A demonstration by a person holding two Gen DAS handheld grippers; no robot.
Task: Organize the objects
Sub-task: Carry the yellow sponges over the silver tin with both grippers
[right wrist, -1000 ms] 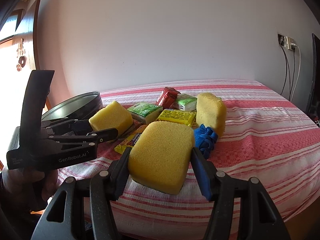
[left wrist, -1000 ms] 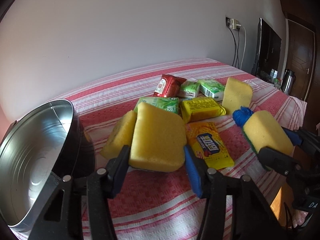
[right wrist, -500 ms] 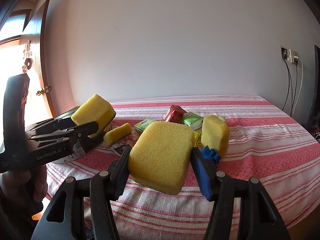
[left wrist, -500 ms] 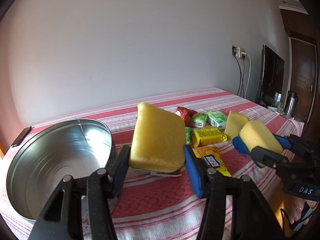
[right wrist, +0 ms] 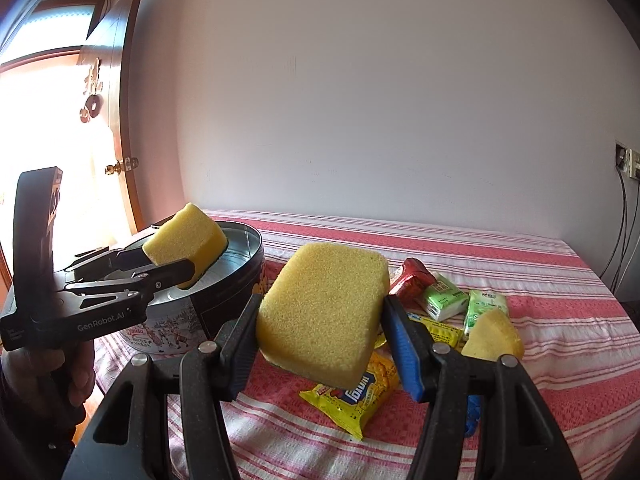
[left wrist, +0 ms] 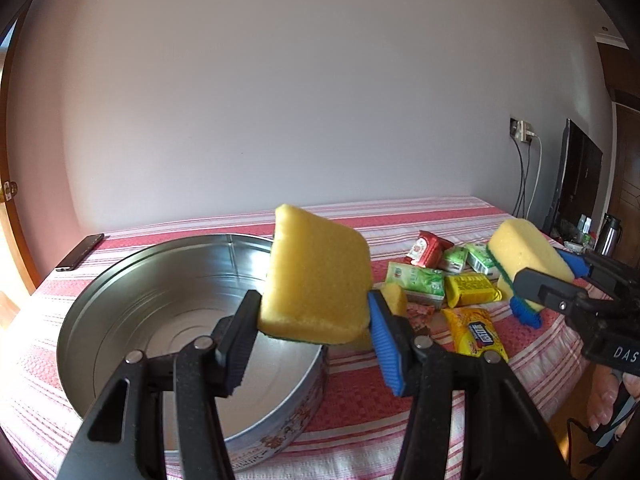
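The left sponge [left wrist: 316, 280] is pinched firmly between the left gripper [left wrist: 310, 338] fingers, held above the near rim of the metal tin [left wrist: 120, 320], which sits just ahead of and below the fingers. Probably best if it's carried further over the middle before being let go, so it isn't bounced off the rim. The right sponge [right wrist: 324, 312] is clamped in the right gripper [right wrist: 318, 346], above the snack packets [right wrist: 354, 396] on the striped bed [right wrist: 520, 264].
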